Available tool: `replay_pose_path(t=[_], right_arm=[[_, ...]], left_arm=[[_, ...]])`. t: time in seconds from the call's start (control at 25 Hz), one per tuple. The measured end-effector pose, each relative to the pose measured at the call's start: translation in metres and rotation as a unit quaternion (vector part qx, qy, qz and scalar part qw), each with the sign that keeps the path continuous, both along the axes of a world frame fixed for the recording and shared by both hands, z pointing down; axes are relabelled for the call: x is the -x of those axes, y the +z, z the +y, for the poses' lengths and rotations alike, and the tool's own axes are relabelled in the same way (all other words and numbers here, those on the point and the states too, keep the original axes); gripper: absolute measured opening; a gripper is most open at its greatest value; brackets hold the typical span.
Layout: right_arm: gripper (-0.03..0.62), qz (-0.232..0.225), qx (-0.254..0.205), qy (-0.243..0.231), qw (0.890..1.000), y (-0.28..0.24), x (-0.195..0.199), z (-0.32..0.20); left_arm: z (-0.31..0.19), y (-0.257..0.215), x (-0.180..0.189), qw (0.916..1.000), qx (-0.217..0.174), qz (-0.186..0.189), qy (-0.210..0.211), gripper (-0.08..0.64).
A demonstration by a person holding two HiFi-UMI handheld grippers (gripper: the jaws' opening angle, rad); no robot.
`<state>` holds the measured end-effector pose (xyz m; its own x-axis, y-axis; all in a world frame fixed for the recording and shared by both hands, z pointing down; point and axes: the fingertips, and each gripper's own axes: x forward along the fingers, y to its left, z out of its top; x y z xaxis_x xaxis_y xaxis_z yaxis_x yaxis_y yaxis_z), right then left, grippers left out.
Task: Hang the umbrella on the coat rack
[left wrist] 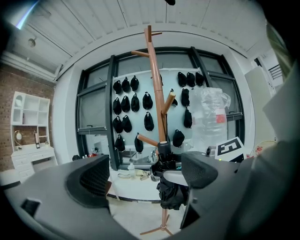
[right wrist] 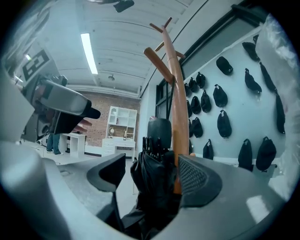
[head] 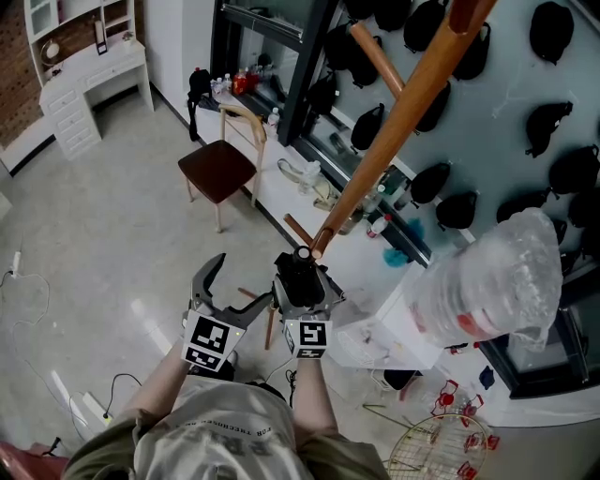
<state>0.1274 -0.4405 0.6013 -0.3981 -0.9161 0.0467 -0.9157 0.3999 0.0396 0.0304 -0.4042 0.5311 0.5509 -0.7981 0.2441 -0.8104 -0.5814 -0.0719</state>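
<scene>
The black folded umbrella (head: 302, 267) stands upright against the wooden coat rack (head: 394, 131), next to its lower peg (left wrist: 147, 140). My right gripper (head: 305, 276) has the umbrella (right wrist: 158, 136) between its jaws. The jaws are open: the left pad (right wrist: 112, 171) stands clear of the fabric, and the right pad (right wrist: 197, 180) lies close to it and the pole (right wrist: 177, 93). What bears the umbrella is hidden. My left gripper (head: 244, 279) is open and empty, just left of the right one. In the left gripper view the umbrella (left wrist: 171, 190) hangs beside the rack's pole (left wrist: 157, 89), beyond my left gripper (left wrist: 144, 174).
A wooden chair (head: 220, 169) stands left of the rack's foot by a low white ledge (head: 281, 202) with clutter. Black caps (head: 553, 28) hang on the wall behind. A large clear plastic-wrapped thing (head: 497, 281) is at the right, a wire basket (head: 441, 450) below it. Cables (head: 28, 291) lie on the floor.
</scene>
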Motion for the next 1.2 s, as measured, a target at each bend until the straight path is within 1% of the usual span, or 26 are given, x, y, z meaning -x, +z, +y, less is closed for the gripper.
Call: replay_pose_path(t=[0.12,0.28,0.44,0.56,0.68,0.72,0.8,0.84,0.88,0.92,1.0,1.08,1.12,1.16,1.2], right_arm=[[0.342,-0.013,-0.007,-0.001,1.000,-0.017,-0.003,0.008],[0.342,-0.043,-0.023,0.000,0.999,-0.052,-0.009,0.024],[0.341,-0.069,-0.032,-0.010,0.997,-0.090,-0.013,0.046],[0.339,-0.083,-0.040,-0.015,0.996,-0.113,-0.015,0.063],[0.337,-0.087,-0.051,-0.011,0.995,-0.131,-0.022,0.077],[0.330,-0.087,-0.055,-0.008,0.995,-0.137,-0.024,0.081],[0.312,-0.091,-0.063,-0.002,0.994,-0.147,-0.030,0.089],[0.267,-0.092,-0.067,0.000,0.994,-0.151,-0.032,0.092],[0.242,-0.091,-0.070,0.001,0.993,-0.154,-0.034,0.095],[0.240,-0.088,-0.075,0.000,0.993,-0.158,-0.035,0.098],[0.177,-0.081,-0.083,-0.001,0.993,-0.164,-0.037,0.103],[0.176,-0.073,-0.089,-0.001,0.993,-0.168,-0.039,0.107],[0.164,-0.069,-0.092,0.001,0.993,-0.169,-0.039,0.109],[0.111,-0.064,-0.095,0.004,0.993,-0.171,-0.040,0.111],[0.103,-0.060,-0.098,0.004,0.993,-0.172,-0.039,0.113]], left_arm=[[0.006,-0.009,-0.001,1.0000,-0.004,0.002,-0.008,0.469],[0.014,-0.018,0.001,0.9996,-0.009,0.006,-0.026,0.469],[0.025,-0.025,0.002,0.9992,-0.003,0.018,-0.034,0.468],[0.034,-0.033,0.005,0.9986,-0.017,0.021,-0.046,0.468],[0.041,-0.045,0.008,0.9972,-0.033,0.029,-0.061,0.464],[0.044,-0.049,0.009,0.9965,-0.038,0.034,-0.067,0.450],[0.048,-0.059,0.013,0.9943,-0.052,0.045,-0.082,0.376],[0.051,-0.064,0.015,0.9929,-0.059,0.050,-0.090,0.330],[0.053,-0.069,0.017,0.9914,-0.067,0.055,-0.098,0.296],[0.054,-0.073,0.018,0.9899,-0.074,0.059,-0.105,0.270],[0.057,-0.080,0.019,0.9875,-0.086,0.063,-0.116,0.225],[0.060,-0.083,0.019,0.9854,-0.095,0.065,-0.125,0.186],[0.062,-0.085,0.020,0.9845,-0.098,0.066,-0.129,0.164],[0.063,-0.086,0.020,0.9837,-0.100,0.068,-0.133,0.141],[0.064,-0.087,0.021,0.9828,-0.102,0.071,-0.137,0.119]])
